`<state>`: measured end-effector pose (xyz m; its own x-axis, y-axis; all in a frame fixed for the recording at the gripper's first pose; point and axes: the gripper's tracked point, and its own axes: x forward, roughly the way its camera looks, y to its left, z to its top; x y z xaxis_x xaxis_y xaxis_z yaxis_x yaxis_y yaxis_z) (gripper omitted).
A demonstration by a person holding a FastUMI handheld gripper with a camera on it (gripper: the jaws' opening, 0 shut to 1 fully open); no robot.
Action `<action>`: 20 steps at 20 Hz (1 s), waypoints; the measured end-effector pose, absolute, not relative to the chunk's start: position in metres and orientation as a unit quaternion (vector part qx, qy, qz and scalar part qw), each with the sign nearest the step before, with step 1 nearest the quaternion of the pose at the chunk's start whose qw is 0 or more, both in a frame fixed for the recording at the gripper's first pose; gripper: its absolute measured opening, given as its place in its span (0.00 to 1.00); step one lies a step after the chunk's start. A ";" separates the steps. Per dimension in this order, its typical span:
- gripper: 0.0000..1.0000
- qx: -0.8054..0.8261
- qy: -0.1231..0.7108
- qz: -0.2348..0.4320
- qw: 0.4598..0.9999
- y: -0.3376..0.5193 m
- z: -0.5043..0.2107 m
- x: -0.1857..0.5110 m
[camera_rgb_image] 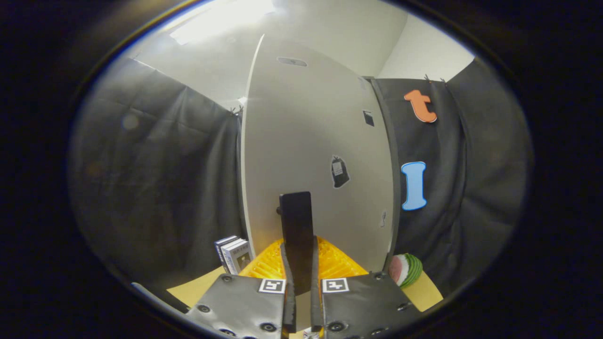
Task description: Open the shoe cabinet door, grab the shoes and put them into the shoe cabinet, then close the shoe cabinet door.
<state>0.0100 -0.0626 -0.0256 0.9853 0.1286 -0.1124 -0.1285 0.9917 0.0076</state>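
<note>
Both fingers (289,282) (nearly closed) clamping handle (296,230)

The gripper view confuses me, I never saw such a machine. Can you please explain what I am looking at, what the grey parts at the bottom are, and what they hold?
The camera rides on a hand-held claw and looks forward along its two fingers, the grey plates with square markers at the bottom. The lens is fisheye, so straight edges look bent. The fingers are closed on a dark upright handle, which sits on the pale shoe cabinet door just ahead. Below the door lies an orange ribbed piece on a tan surface. To the left of the door stand a few small books or boxes; to its right lies a toy that looks like a watermelon slice. Black cloth forms the booth's wall.
</note>
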 end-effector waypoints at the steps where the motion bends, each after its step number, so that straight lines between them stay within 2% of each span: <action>1: 0.14 -0.001 0.055 0.062 0.997 -0.065 -0.025 0.009; 9: 0.13 -0.007 0.045 0.032 0.998 -0.088 -0.020 0.003; 20: 0.09 0.009 0.049 -0.056 0.997 -0.125 -0.021 -0.007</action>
<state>-0.0069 -0.1255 -0.0208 0.9889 -0.1107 -0.0989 0.1124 0.9936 0.0120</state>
